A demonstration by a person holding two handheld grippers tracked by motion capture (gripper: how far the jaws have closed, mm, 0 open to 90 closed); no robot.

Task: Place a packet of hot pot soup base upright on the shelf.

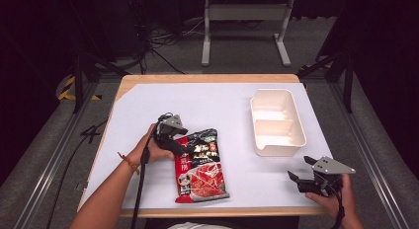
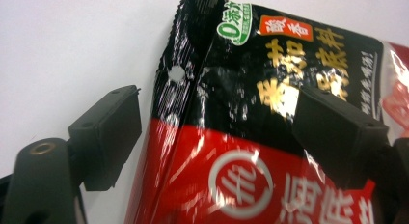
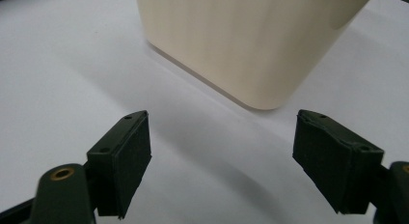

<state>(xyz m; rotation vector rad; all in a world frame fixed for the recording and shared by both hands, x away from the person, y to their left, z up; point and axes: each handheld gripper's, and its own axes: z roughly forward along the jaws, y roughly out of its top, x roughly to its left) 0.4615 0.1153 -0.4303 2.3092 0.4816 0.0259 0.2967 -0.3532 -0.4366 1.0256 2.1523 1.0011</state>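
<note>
A red-and-black snack packet [image 1: 199, 166] lies flat on the white-covered table [image 1: 217, 100], near the person's edge and left of centre. Its long axis runs away from the person, black top end farthest, red end with the food picture nearest. The left tongs [image 1: 174, 140] sit at the packet's top left corner. In the left gripper view their jaws are spread wide apart, one out over the bare table beside the packet's [image 2: 251, 137] edge and the other over the printed black face, so the left margin of the packet lies between them. They are open and grip nothing yet; whether the jaw over the print touches the film cannot be told.

The right tongs [image 1: 307, 175] rest well apart, at the near right corner of the table, also open and empty, pointing toward the cream two-part tray [image 1: 276, 121] just beyond them. The right gripper view shows the tray's [image 3: 251, 45] rounded corner ahead of the gaping jaws.

The left hand [image 1: 154, 149] is plainly the nearer to the packet, so any pick-up likely falls to it, by closing across that left edge.

The packet bears gold Chinese characters, an orange label and a green round badge reading "0" with small characters, too blurred to read further, plus a white circular logo on the red band.
</note>
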